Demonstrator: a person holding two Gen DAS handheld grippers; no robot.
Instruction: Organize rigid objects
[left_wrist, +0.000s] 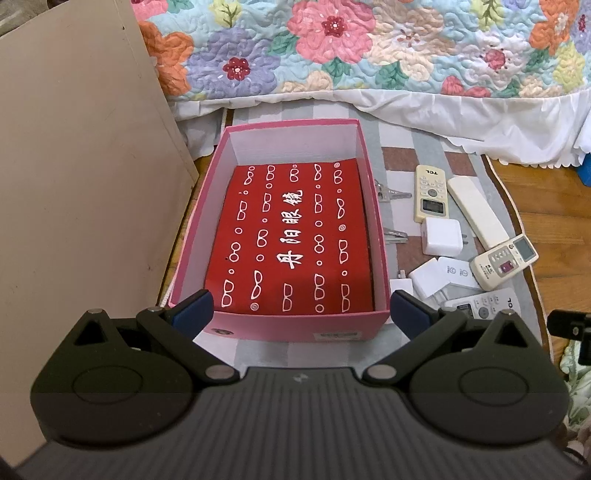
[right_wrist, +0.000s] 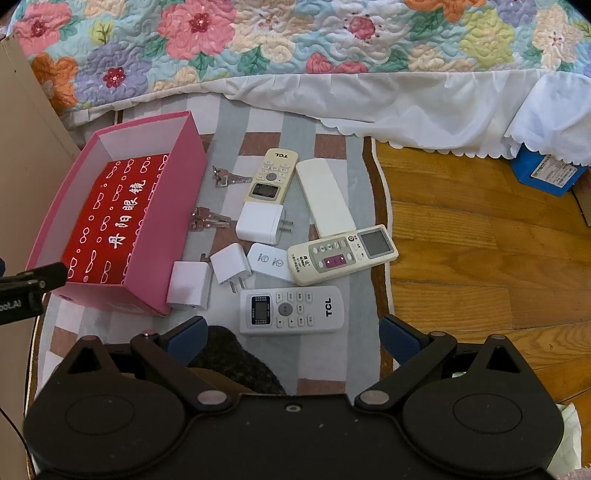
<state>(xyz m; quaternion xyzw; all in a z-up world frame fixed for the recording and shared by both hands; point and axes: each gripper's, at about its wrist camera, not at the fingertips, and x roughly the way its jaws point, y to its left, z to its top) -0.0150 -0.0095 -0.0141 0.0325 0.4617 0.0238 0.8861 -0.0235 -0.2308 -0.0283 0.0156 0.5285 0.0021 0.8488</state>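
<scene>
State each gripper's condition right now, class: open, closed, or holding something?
Left gripper: open, holding nothing, at the pink box.
Right gripper: open, holding nothing, above the white TCL remote.

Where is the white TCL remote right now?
In the right wrist view the white TCL remote lies on the rug, nearest the camera, just below the purple-buttoned remote.

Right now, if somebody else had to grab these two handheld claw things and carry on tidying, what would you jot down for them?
Left gripper: open, empty, hovering at the near wall of the pink box.
Right gripper: open, empty, just short of the white TCL remote.
Box: holds only a red printed case.
On the mat, right of the box: four remotes, four white chargers, two sets of keys.
Done: none of these loose items boxed yet.
Left: probably move them all into the box, nearest remote first.
</scene>
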